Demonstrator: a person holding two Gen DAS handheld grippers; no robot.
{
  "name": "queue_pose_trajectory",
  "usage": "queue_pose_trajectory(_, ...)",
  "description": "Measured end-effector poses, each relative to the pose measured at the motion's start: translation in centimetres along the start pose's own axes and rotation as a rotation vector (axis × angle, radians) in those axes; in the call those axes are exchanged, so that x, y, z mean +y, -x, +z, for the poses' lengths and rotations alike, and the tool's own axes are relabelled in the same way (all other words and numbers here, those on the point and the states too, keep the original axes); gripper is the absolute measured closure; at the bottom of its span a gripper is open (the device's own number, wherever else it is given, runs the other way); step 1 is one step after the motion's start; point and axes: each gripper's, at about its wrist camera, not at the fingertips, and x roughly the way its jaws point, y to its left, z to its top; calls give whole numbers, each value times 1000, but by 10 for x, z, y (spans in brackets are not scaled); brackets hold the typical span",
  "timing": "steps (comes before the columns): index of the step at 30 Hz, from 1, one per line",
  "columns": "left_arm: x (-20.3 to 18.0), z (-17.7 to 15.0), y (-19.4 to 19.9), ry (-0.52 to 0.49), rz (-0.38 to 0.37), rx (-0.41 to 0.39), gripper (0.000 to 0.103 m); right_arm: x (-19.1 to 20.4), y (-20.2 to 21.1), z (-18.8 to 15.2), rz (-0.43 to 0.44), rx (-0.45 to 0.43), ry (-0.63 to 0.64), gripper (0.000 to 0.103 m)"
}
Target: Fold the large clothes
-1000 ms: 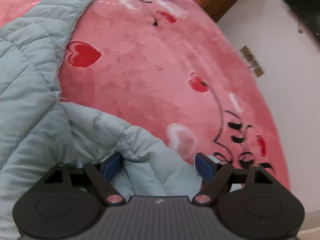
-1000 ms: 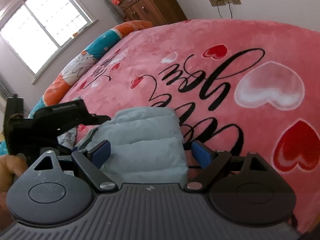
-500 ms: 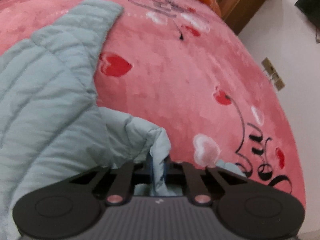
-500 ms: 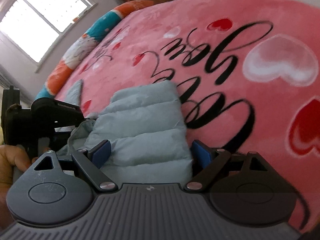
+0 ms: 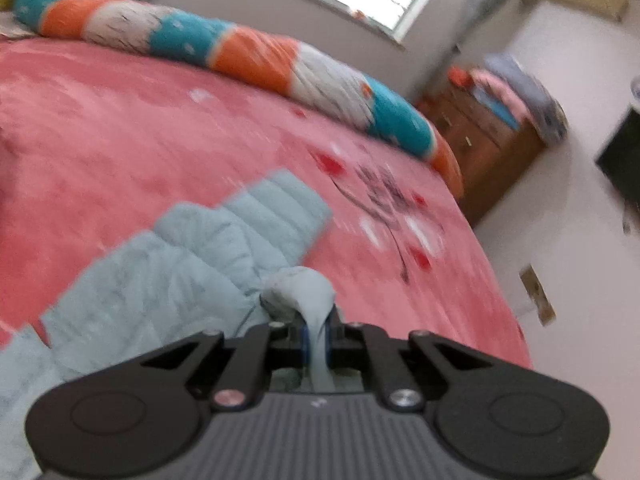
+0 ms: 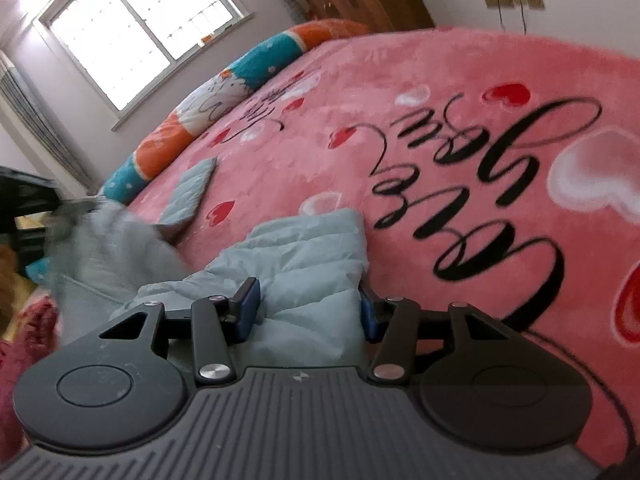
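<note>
The pale blue-grey quilted puffer jacket [image 5: 192,264] lies spread on the pink plush bedspread printed with hearts and black script [image 6: 460,92], one sleeve end flat toward the rolled orange, teal and white bolster [image 5: 248,52] at the far edge. It looks light, soft and springy: the padded channels should bunch and puff back, and the smooth shell could slip, so I judge a hem, cuff or seam edge a firmer place to pinch than the thick padded middle.

The left claw [image 5: 316,340] is clenched on a thin gathered fold of the jacket, its blue pads nearly meeting with fabric squeezed between them and a knot of cloth bulging just ahead. That view is blurred.

The right claw [image 6: 308,308] stands wide apart, straddling a padded panel [image 6: 316,264] of the jacket. The fabric lies between the blue pads [image 6: 250,308]; the farther pad appears to touch the panel's edge, but nothing is squeezed, so it grasps nothing. At that view's left the lifted part of the jacket is smeared and hard to read.
</note>
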Motion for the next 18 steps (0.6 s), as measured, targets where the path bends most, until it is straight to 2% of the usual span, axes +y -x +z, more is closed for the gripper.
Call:
queue_pose_trajectory(4,35,33,23,59,61,-106,99,3,-3,7,-37,-56,29,40)
queue_pose_trajectory(9,74,66,32,98,198,-238,99,0,-13,17,-109,-128,73,39)
queue_pose_trajectory(12,92,74,17,95,256,-228,98,-2,-21,20,-171,-162,112,35)
queue_pose_trajectory(17,110,64,4,44,244,-198,93,-6,-38,29,-222,-174,128,22)
queue_pose_trajectory(18,113,62,7,30,239,-194,91,-5,-40,29,-221,-172,133,16)
